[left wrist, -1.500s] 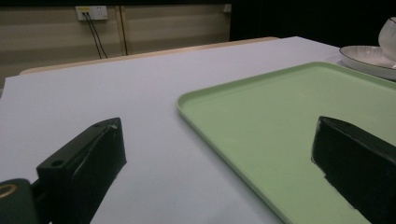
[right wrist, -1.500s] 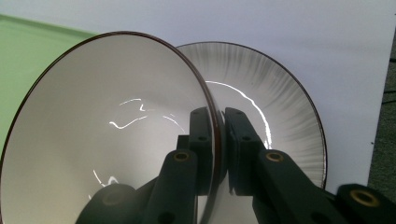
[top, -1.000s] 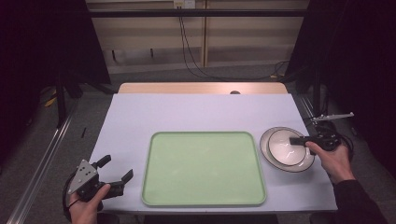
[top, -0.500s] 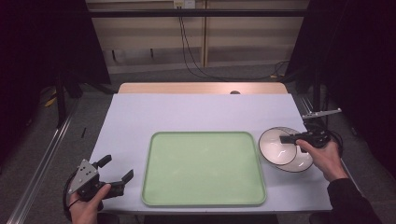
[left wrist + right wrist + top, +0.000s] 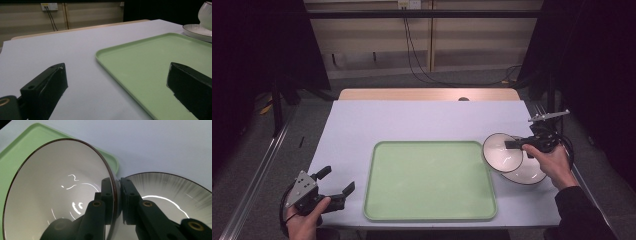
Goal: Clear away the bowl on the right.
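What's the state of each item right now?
Bowl: lifted, tilted, rim clamped by the right tool.
Plate: flat on the table, nothing on it.
Tray: flat on the table, nothing on it.
Left tool: open, holding nothing, beside the tray.

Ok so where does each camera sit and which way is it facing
High view: above the person's side, looking forward and down on the table; both hands show.
Left gripper view: rides the left tool, looking across the green tray; open jaws show.
Right gripper view: rides the right tool, clamped on the bowl rim.
All share tray and bowl.
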`<state>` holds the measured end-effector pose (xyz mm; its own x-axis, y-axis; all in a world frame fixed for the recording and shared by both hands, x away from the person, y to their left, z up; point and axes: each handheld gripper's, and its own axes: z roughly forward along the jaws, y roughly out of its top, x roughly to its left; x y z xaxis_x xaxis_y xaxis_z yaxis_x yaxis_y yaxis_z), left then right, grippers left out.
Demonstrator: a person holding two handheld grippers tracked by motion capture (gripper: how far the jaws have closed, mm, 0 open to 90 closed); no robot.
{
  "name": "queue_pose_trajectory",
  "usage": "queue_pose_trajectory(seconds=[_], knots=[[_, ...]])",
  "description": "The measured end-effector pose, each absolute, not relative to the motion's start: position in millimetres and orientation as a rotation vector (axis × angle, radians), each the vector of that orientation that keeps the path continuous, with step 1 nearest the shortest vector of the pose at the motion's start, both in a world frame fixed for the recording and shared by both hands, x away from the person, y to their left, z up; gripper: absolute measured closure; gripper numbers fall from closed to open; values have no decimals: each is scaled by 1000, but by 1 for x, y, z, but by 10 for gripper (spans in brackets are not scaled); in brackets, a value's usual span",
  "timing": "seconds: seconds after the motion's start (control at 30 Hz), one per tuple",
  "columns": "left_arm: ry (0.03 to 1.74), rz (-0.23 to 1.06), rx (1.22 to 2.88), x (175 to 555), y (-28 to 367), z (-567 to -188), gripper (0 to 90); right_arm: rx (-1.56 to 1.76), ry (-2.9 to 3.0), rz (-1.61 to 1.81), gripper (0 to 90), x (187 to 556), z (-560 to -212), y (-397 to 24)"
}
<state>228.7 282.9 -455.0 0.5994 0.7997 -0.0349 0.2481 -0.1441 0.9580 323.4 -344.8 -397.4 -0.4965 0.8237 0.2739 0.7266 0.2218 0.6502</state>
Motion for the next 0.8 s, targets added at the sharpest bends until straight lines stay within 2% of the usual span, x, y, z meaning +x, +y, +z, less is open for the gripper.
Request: queue_pose_trajectory(seconds=[0.8], knots=[[867,605,1697,229,282,-455,30,1434,2425,1157,824,358,-392,-306]])
